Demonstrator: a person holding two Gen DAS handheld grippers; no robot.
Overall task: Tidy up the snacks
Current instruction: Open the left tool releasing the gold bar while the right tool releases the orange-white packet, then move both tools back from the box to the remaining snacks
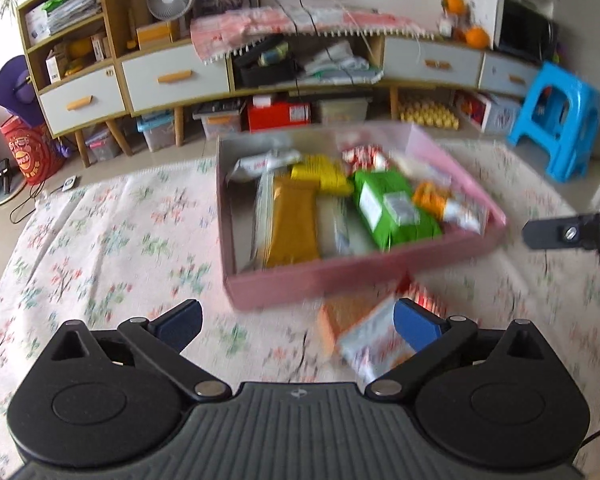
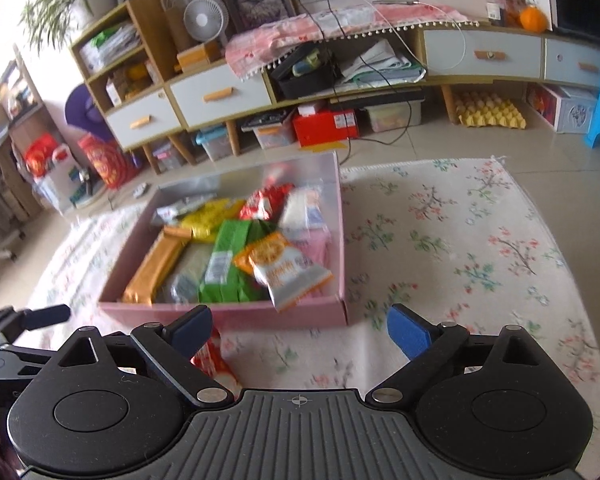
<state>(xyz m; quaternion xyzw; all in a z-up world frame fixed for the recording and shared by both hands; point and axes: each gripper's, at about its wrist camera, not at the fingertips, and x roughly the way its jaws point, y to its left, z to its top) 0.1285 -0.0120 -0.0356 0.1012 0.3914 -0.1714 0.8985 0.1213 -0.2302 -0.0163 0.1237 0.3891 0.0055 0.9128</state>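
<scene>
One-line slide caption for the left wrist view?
Open left claw over floral cloth, loose snack packet before the filled pink box.

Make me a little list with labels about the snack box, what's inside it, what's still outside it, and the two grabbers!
box: pink box on a flowery cloth
inside: green packet, golden-brown bar, orange-and-white bag, more packets behind
outside: one orange-and-white snack bag lying in front of the box
left gripper: open, holding nothing
right gripper: open, holding nothing
</scene>
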